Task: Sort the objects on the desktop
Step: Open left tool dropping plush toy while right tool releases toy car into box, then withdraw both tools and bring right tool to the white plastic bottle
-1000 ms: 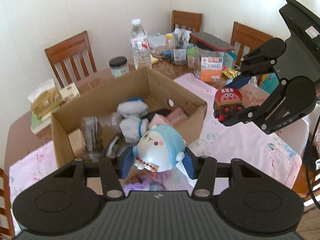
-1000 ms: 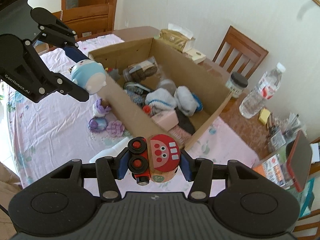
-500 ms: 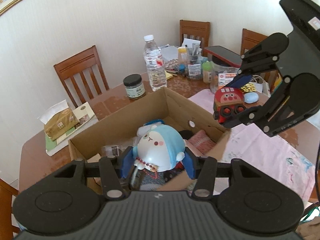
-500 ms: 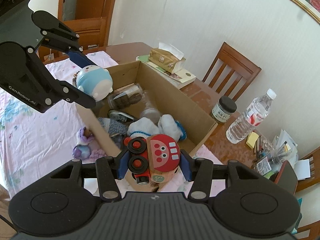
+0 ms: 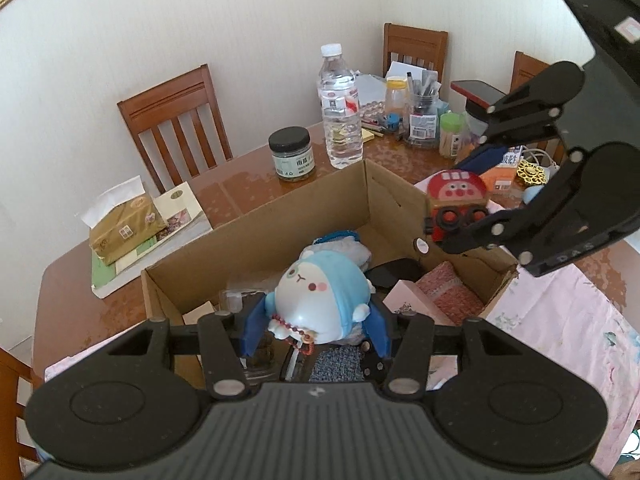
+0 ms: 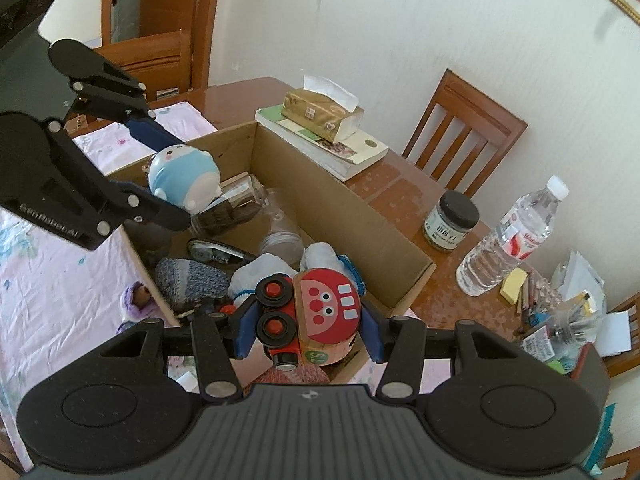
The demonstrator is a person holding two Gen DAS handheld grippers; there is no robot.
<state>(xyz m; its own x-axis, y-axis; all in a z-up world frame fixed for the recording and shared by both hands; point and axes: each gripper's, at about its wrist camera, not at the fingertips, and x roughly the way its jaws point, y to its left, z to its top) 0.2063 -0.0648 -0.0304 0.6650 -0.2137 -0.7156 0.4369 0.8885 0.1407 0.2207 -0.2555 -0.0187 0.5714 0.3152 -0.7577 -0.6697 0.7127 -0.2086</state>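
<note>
My left gripper is shut on a blue and white round plush toy and holds it above the open cardboard box. The toy also shows in the right wrist view. My right gripper is shut on a red toy train with a face and holds it over the box's right end. The train also shows in the left wrist view. The box holds socks, jars, a pink pack and other small things.
A water bottle, a black-lidded jar, a tissue pack on books and a cluttered pen cup stand on the wooden table behind the box. A pink cloth lies under the box. Chairs stand around.
Both grippers have moved forward from over the pink cloth to over the box, each still holding its toy.
</note>
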